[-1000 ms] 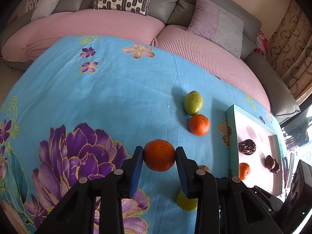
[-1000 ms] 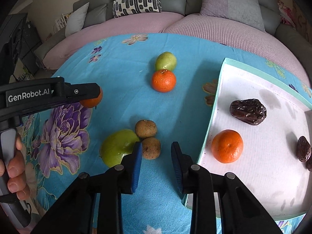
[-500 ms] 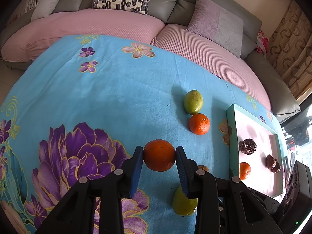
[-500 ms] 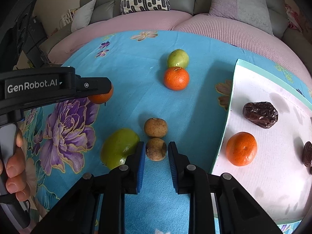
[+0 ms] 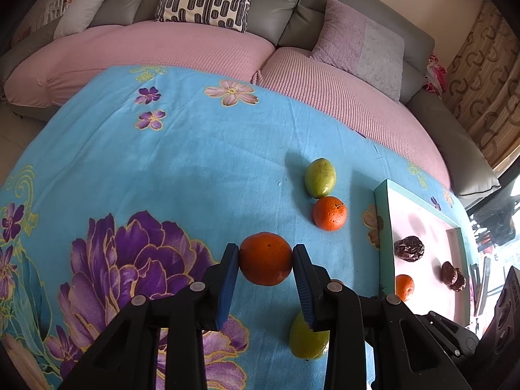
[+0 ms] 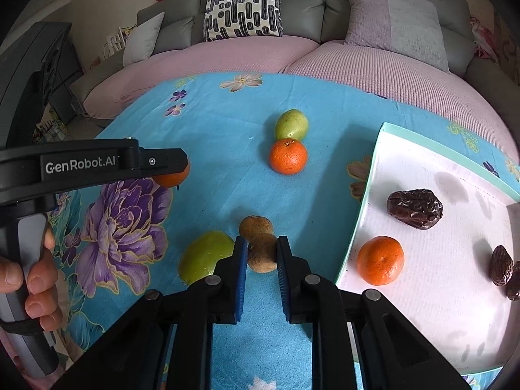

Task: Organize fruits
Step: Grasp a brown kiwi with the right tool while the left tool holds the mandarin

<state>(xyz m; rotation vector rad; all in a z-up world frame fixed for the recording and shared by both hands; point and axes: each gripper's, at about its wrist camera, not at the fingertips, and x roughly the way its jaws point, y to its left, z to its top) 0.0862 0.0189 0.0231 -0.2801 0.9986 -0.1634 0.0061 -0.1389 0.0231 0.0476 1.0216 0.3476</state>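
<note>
right tongs close in on a brown fruit while left tongs hold an orange

since the earlier frame the right tongs [image 6: 261,253] have slid forward, so the nearer of two small brown fruits [image 6: 262,253] now sits between their blue pads, which press its sides in a clenched grip low in the frame's centre. the second brown fruit [image 6: 255,226] touches it just above. a green fruit [image 6: 205,256] lies just left of the tongs on the blue flowered cloth [image 6: 227,123] covering the tabletop.

the left tongs [image 5: 266,261] are clenched on an orange [image 5: 266,262], centre of the left wrist view; from the right wrist view the same tongs enter at middle left, a person's hand [image 6: 31,279] wrapped round the handle.

above centre, a smaller orange [image 6: 288,156] touches a green fruit [image 6: 291,124] behind it. at right, a white tray [image 6: 422,308] with a teal rim holds one orange [image 6: 380,260] and dark dates [image 6: 414,208]. a pink-covered sofa [image 6: 373,71] with cushions fills the top.
</note>
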